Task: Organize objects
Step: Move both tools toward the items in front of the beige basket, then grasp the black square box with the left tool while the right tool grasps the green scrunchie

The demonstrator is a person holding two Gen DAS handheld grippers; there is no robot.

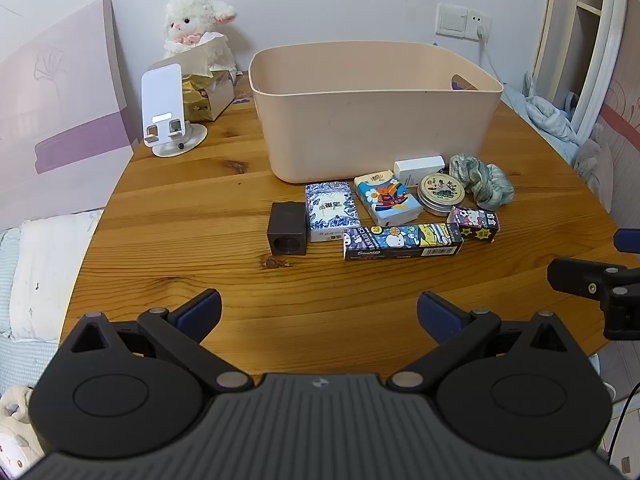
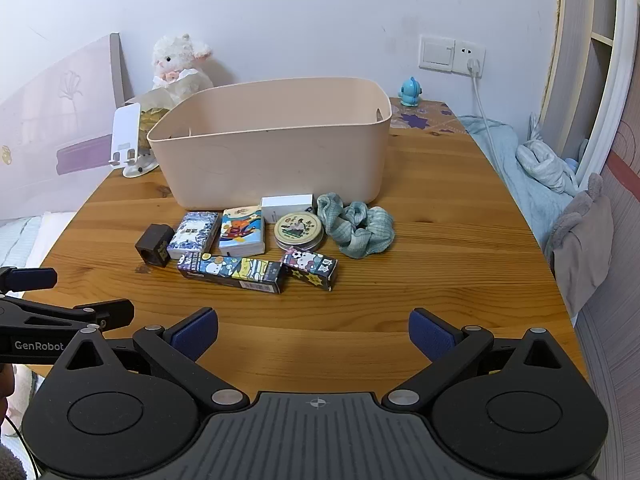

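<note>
Your left gripper hovers over the near edge of the wooden desk, jaws spread wide and empty. At the desk's far left corner a white phone stand rises before a plush lamb. Mid-desk, a beige bin sits toward the far edge. In front of it lie a dark cube, a blue-and-white box, a cartoon tissue pack, a long Sanrio box, a round tin, a small Hello Kitty box and a green scrunchie. Your right gripper, near edge too, is likewise spread and holds nothing.
</note>
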